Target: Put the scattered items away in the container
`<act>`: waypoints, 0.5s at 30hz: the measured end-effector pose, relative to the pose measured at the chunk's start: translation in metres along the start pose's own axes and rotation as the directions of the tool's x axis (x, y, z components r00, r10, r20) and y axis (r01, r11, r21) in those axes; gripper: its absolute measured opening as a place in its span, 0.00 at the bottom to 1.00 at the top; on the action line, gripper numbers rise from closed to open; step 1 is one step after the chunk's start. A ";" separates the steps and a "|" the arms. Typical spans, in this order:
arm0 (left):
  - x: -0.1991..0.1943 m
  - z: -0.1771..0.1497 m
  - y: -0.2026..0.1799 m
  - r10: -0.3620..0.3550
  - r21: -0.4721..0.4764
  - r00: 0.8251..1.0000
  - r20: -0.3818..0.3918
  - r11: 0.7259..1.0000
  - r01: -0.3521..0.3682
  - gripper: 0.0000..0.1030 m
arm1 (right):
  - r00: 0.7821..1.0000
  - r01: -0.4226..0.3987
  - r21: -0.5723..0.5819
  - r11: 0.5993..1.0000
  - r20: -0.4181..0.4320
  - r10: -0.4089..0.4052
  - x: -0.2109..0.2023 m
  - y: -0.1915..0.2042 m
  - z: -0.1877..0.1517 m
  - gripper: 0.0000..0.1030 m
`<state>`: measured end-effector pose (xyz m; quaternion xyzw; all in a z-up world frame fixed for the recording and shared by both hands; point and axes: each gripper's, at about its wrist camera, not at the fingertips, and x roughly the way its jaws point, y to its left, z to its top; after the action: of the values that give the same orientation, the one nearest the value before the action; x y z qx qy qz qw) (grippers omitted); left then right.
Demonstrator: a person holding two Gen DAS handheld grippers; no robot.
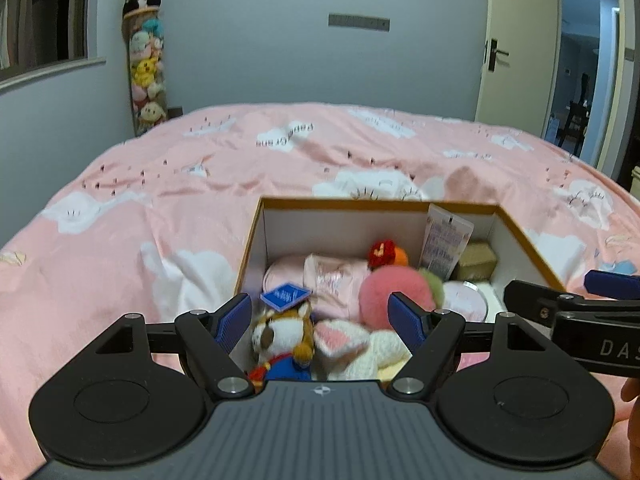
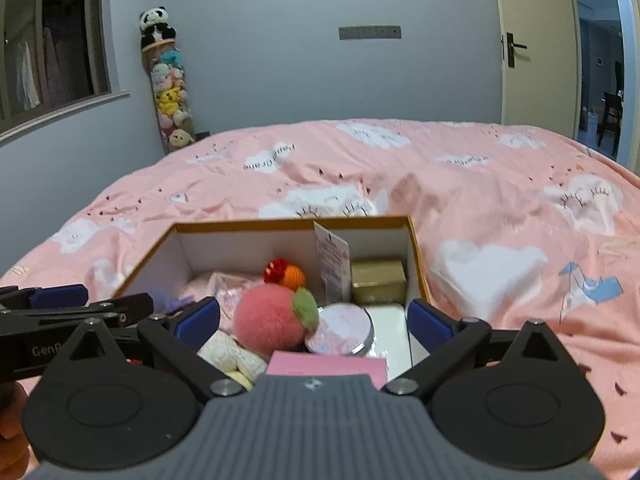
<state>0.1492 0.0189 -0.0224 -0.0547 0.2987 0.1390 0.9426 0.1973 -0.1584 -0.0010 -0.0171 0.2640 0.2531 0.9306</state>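
Observation:
An orange-rimmed white box (image 1: 380, 205) (image 2: 292, 222) sits on the pink bed cover and holds several items. Among them are a horse plush with a blue cap (image 1: 284, 334), a pink peach plush (image 1: 380, 300) (image 2: 268, 320), a white bunny-eared plush (image 1: 344, 342), a round pink tin (image 2: 344, 334), a gold block (image 2: 378, 280) and an upright packet (image 2: 332, 268). My left gripper (image 1: 320, 320) hangs open over the near left of the box, its pads clear of the horse plush. My right gripper (image 2: 316, 320) (image 1: 560, 286) stands open over the near right, touching nothing. The left gripper (image 2: 80, 300) shows beside it.
The bed cover (image 1: 160, 184) spreads wide around the box. A tall clear tube of plush toys (image 1: 146, 64) with a panda on top stands in the far left corner. An open door (image 1: 516, 40) is at the far right. A hand (image 2: 12, 440) shows at the edge.

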 end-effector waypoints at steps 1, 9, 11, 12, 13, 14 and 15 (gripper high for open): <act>0.002 -0.002 0.000 0.000 0.001 1.000 -0.009 1.000 0.000 0.86 | 1.000 0.006 -0.003 1.000 -0.006 -0.007 0.001 0.000 -0.002 0.98; 0.012 -0.012 -0.002 0.001 0.011 0.999 -0.047 1.000 0.000 0.86 | 0.999 0.012 -0.013 1.000 -0.043 -0.013 0.011 -0.002 -0.014 0.98; 0.013 -0.014 -0.003 0.004 0.018 0.999 -0.048 1.000 -0.004 0.86 | 0.999 0.010 -0.029 1.000 -0.045 -0.011 0.013 0.001 -0.016 0.98; 0.014 -0.015 -0.004 0.007 0.021 0.999 -0.049 1.000 -0.006 0.86 | 0.999 0.009 -0.039 0.999 -0.046 -0.010 0.013 0.002 -0.018 0.98; 0.015 -0.015 -0.004 0.008 0.023 0.999 -0.052 1.000 -0.007 0.86 | 0.999 0.007 -0.047 0.999 -0.047 -0.009 0.014 0.003 -0.019 0.98; 0.016 -0.016 -0.004 0.009 0.026 0.998 -0.055 1.000 -0.007 0.86 | 0.999 0.005 -0.052 0.999 -0.049 -0.008 0.015 0.004 -0.020 0.98; 0.017 -0.016 -0.005 0.010 0.028 0.998 -0.058 1.000 -0.008 0.86 | 0.999 0.003 -0.056 0.998 -0.050 -0.006 0.015 0.005 -0.021 0.98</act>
<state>0.1546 0.0153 -0.0453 -0.0444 0.3280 0.1375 0.9336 0.1961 -0.1509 -0.0265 -0.0502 0.2800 0.2578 0.9234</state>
